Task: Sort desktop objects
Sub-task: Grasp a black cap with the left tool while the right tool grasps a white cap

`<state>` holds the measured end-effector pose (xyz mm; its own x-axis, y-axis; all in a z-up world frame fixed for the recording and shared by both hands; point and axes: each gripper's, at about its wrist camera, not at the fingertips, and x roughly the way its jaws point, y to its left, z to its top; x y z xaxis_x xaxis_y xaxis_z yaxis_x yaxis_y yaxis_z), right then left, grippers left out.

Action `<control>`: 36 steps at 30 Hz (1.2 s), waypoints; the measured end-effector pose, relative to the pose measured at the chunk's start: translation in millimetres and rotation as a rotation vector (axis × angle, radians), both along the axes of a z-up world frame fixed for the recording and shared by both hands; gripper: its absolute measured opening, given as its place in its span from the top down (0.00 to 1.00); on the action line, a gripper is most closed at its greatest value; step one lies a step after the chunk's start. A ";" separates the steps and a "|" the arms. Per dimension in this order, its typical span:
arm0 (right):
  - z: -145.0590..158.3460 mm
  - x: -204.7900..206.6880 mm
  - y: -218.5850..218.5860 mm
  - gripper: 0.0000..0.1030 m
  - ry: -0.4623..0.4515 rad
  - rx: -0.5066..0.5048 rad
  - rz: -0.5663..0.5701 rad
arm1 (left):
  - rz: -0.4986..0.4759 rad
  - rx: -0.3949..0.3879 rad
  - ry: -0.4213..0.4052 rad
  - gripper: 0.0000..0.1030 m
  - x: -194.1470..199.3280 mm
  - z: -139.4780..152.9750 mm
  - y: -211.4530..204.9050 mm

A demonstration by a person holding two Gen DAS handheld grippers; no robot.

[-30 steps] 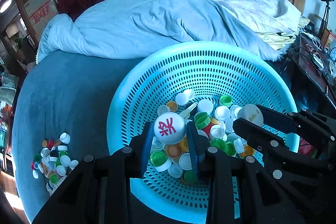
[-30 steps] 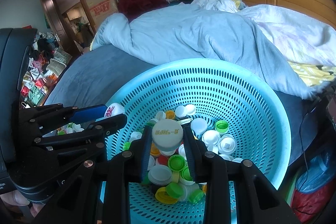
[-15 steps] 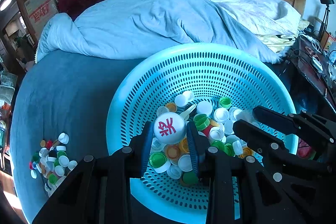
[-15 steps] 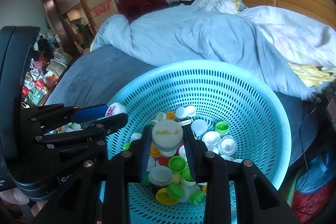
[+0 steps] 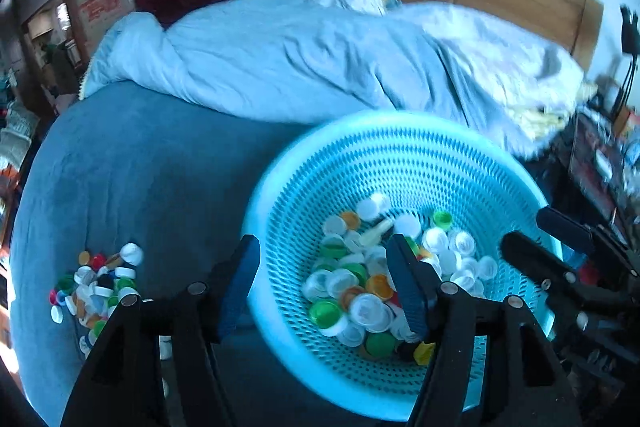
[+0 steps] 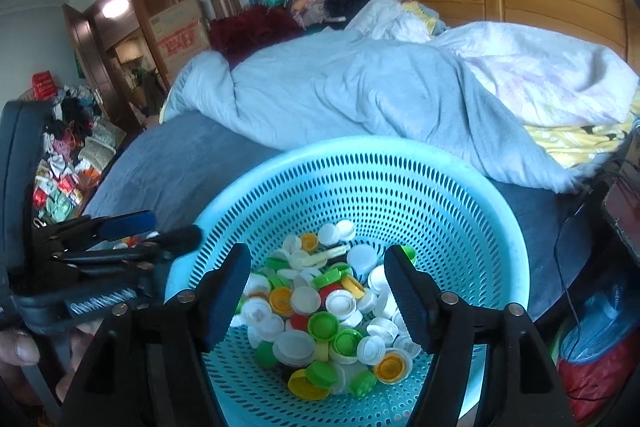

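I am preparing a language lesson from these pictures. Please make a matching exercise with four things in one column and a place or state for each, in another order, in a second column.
Things
1. basket
2. loose pile of caps
3. left gripper
4. crumpled duvet

Places or states
A. on the bed behind the basket
B. on the blue sheet, outside the basket
C. pale blue, perforated, with caps lying inside
D. jaws just opened, nothing between them

Pairs: 1-C, 2-B, 3-D, 4-A
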<state>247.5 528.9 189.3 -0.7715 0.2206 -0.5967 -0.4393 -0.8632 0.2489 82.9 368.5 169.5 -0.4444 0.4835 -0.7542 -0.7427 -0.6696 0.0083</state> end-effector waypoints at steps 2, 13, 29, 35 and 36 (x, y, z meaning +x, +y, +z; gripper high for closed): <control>8.9 4.6 -6.9 0.28 0.045 0.007 0.002 | 0.033 0.055 0.044 0.42 -6.9 13.6 -33.2; 3.3 -37.5 -99.4 0.22 0.037 0.032 0.271 | 0.491 0.044 0.089 0.42 -52.5 -54.5 -326.4; -46.1 -78.3 -223.1 0.22 -0.141 0.063 0.593 | 0.402 -0.042 -0.093 0.42 -33.7 -160.9 -356.1; -56.6 -88.8 -244.9 0.23 -0.162 0.061 0.647 | 0.390 -0.022 -0.084 0.56 -36.4 -160.8 -353.9; -62.0 -92.4 -249.9 0.29 -0.170 0.052 0.666 | 0.385 -0.022 -0.089 0.64 -36.7 -161.4 -354.0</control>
<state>155.1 279.0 127.3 -0.6492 -0.2366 -0.7229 0.1597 -0.9716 0.1746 46.2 14.4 8.2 -0.5228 0.2775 -0.8060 -0.4357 -0.8997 -0.0272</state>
